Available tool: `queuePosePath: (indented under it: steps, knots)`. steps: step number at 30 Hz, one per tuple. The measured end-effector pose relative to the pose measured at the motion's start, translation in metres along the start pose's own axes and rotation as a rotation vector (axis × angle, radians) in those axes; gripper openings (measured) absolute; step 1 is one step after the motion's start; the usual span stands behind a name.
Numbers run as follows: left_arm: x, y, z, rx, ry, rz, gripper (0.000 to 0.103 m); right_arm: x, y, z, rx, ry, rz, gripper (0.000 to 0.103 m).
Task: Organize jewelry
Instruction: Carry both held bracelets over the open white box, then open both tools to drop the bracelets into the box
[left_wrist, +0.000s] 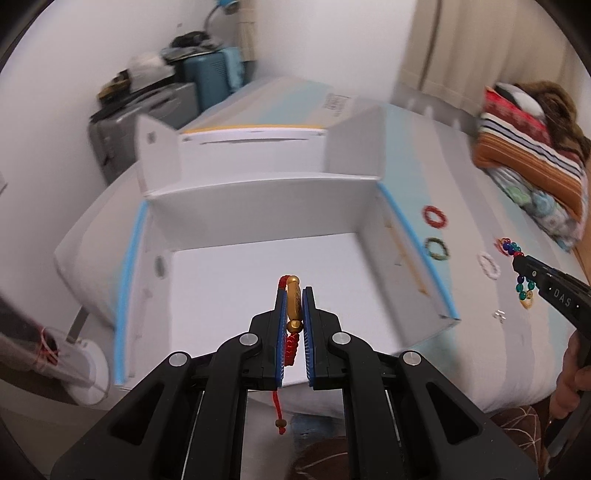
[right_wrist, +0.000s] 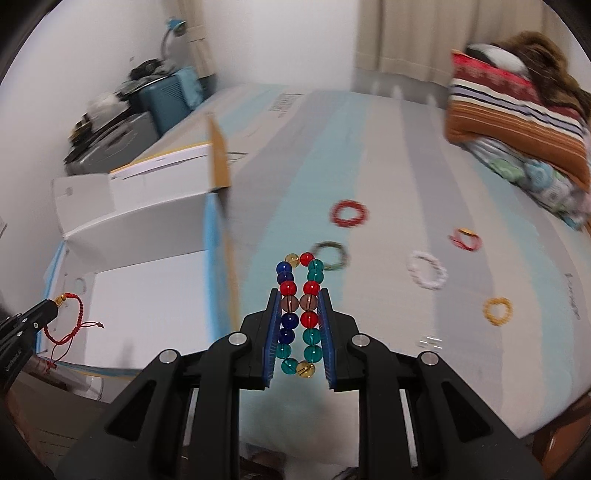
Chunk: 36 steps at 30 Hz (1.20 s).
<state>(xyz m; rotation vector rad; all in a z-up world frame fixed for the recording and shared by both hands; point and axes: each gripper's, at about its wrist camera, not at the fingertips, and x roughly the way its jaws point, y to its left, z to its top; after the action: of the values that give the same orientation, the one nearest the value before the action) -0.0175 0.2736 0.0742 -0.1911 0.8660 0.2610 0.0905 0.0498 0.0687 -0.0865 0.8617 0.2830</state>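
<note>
My left gripper (left_wrist: 294, 291) is shut on a red cord bracelet with a gold piece (left_wrist: 294, 306) and holds it over the open white box (left_wrist: 258, 206); its cord end hangs below. It also shows in the right wrist view (right_wrist: 68, 317), over the box (right_wrist: 147, 229). My right gripper (right_wrist: 299, 295) is shut on a multicoloured glass bead bracelet (right_wrist: 300, 310), held above the striped bed (right_wrist: 369, 147) to the right of the box. It also shows in the left wrist view (left_wrist: 517, 260).
Loose bracelets lie on the bed: red (right_wrist: 349, 213), dark green (right_wrist: 330, 255), white (right_wrist: 426, 275), yellow (right_wrist: 498, 311), red-and-gold (right_wrist: 464, 239). A small clear piece (right_wrist: 428, 341) lies near. Folded blankets (right_wrist: 517, 110) sit at the right. Suitcases (right_wrist: 147, 107) stand behind the box.
</note>
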Motion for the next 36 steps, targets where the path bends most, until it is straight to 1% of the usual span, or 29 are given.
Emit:
queuePosePath:
  steps: [5,9,11,14,22,28,32,34,35,36]
  knots:
    - [0.002,0.038,0.002,-0.051,0.013,0.035,0.007,0.018,0.053,0.007,-0.059,0.016,0.048,0.019]
    - [0.009,0.056,0.000,-0.078,0.032,0.050,0.007,0.036,0.083,0.009,-0.092,0.042,0.074,0.019]
    - [0.017,0.061,0.000,-0.080,0.049,0.058,0.007,0.049,0.096,0.009,-0.105,0.069,0.087,0.019]
    - [0.031,0.065,-0.001,-0.079,0.073,0.064,0.007,0.065,0.109,0.007,-0.121,0.113,0.103,0.019]
    - [0.076,0.067,-0.007,-0.096,0.174,0.066,0.007,0.105,0.136,-0.001,-0.174,0.238,0.088,0.019]
    - [0.103,0.074,-0.012,-0.097,0.243,0.090,0.007,0.129,0.146,-0.008,-0.184,0.304,0.086,0.019]
    - [0.111,0.076,-0.015,-0.097,0.265,0.097,0.008,0.139,0.151,-0.014,-0.190,0.330,0.094,0.020]
    - [0.113,0.076,-0.016,-0.096,0.273,0.102,0.009,0.139,0.152,-0.015,-0.192,0.327,0.087,0.023]
    - [0.113,0.076,-0.017,-0.092,0.275,0.113,0.010,0.138,0.152,-0.015,-0.191,0.321,0.086,0.028]
    - [0.113,0.075,-0.017,-0.080,0.278,0.126,0.011,0.136,0.152,-0.014,-0.188,0.316,0.084,0.042]
